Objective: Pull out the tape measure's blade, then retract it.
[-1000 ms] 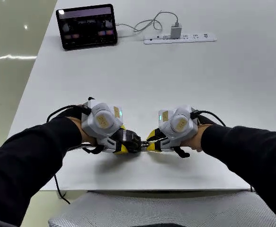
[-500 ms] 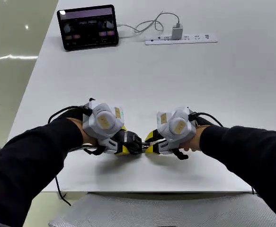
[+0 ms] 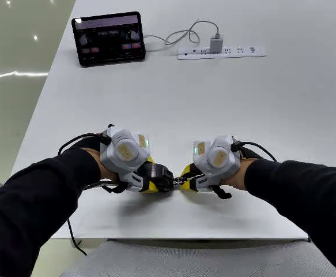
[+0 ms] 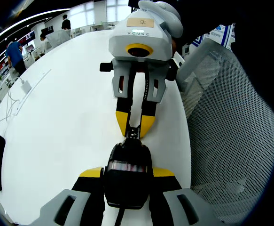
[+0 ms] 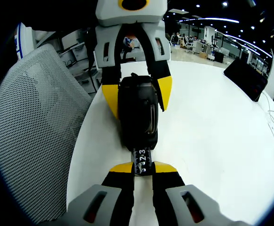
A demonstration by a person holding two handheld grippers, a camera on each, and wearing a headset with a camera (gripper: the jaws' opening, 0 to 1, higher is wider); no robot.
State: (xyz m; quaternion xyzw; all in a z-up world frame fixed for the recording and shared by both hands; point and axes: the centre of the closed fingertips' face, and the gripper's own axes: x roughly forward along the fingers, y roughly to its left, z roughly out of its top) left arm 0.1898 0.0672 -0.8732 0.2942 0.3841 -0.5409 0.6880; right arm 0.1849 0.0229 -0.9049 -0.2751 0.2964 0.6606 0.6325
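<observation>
Head view: tape measure (image 3: 161,175) case mostly hidden behind the left hand-held gripper (image 3: 150,179) body, and the blade (image 3: 178,181) is too small to read. Right gripper view: blade tip buried between the right hand-held gripper (image 5: 141,168) jaws, printed digits partly covered. Left gripper view: case sides covered by jaws. Tablet (image 3: 109,37) screen, upper left, unreadable. Sleeves (image 3: 35,196) cut off at the bottom corners.

Tape measure (image 5: 137,113) black; table (image 3: 214,92) white; chair (image 5: 33,117) grey mesh.

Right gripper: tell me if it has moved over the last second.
No, barely: the right gripper keeps its place below the white power strip; the camera shifted.
</observation>
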